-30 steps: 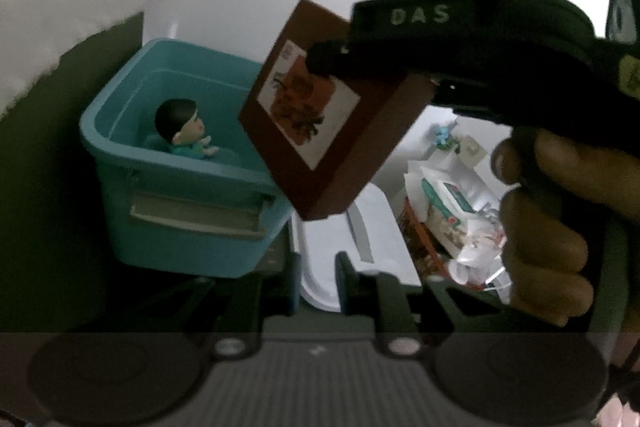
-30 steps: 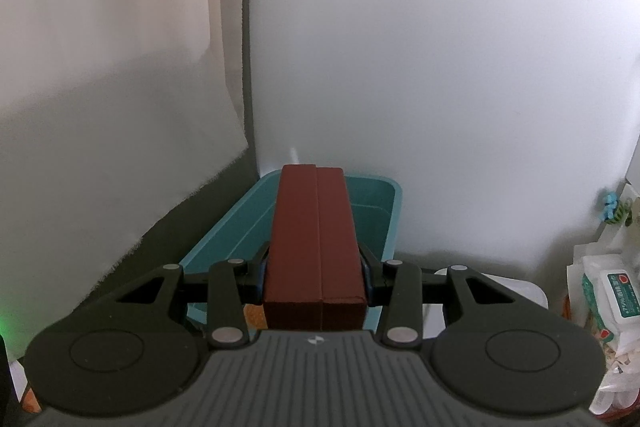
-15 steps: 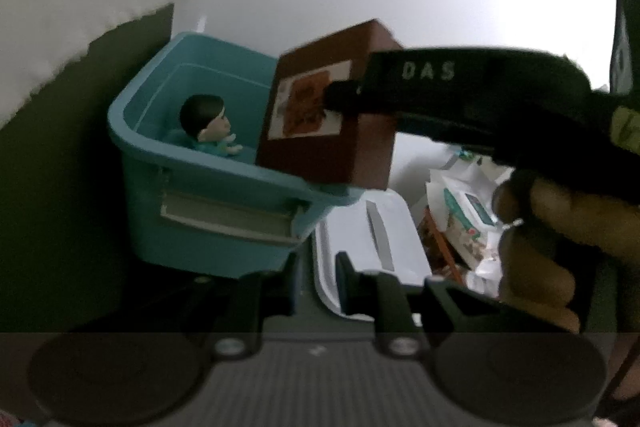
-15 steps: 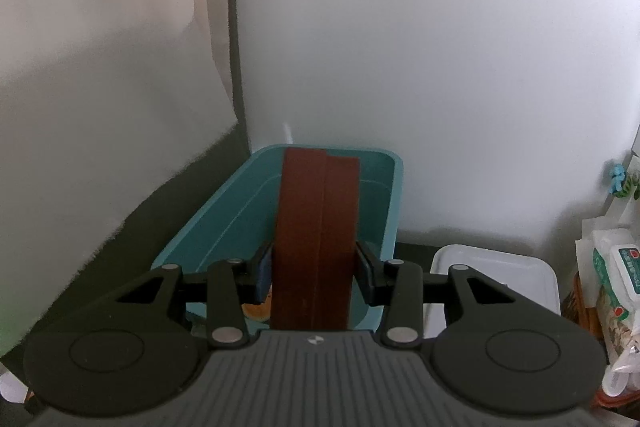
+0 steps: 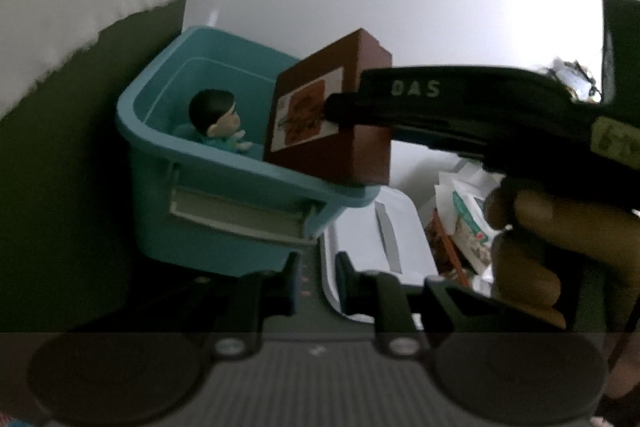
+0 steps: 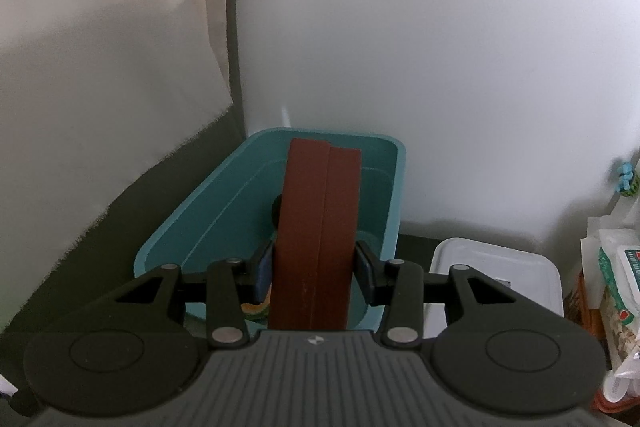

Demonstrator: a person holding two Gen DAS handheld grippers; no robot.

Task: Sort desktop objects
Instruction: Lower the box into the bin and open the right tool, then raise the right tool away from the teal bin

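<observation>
Box lower, seemingly over bin

Figurine mostly hidden behind brown box; label print blurred.

Prob. a home: teal storage bin w/ toy figure, wet-wipes pack.

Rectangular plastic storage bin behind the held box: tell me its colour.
Teal plastic storage bin, with a pale grey handle; clearest in the left wrist view.
</observation>
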